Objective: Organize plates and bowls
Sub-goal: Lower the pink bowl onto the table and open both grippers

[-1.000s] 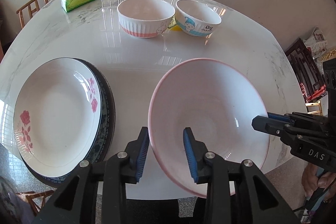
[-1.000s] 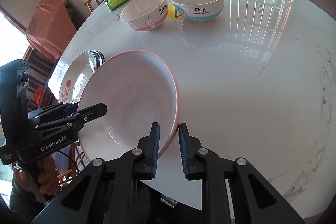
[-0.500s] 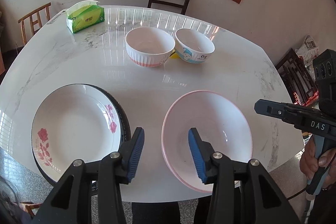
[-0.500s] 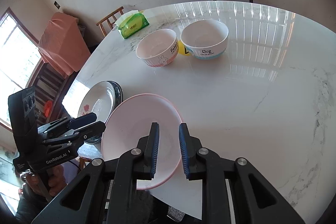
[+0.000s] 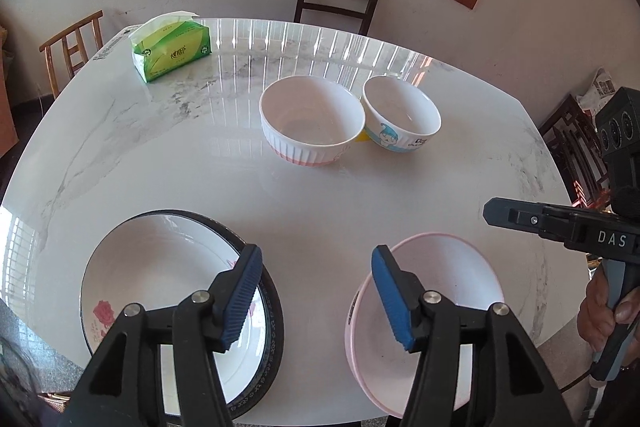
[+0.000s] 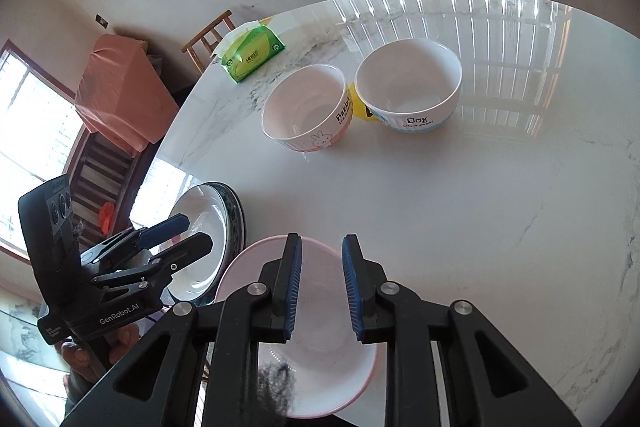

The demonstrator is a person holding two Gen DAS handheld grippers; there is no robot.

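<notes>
While both grippers hang empty above near edge, pink-rimmed plate point(image 5: 448, 291) lies apart on marble surface point(image 5: 320, 195), beside 2-plate stack: rose plate point(image 5: 160, 283) on dark-rimmed plate point(image 5: 274, 311). Left gripper point(image 5: 316, 291) fingers wide open; right gripper point(image 6: 320, 287) fingers parted, gripping nothing. Rabbit bowl point(image 6: 306, 107) and dog bowl point(image 6: 408, 85) un-nested, mid-surface. Judgement: plates partly stacked; pink-rimmed plate and bowls left.

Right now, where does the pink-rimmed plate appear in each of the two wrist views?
Left wrist view: the pink-rimmed plate is at lower right, on the table's near edge, partly behind the left gripper's right finger.
Right wrist view: the same plate is at bottom centre, behind the right gripper's fingers.
Shared landmark: the green tissue pack at the table's far side.
</notes>
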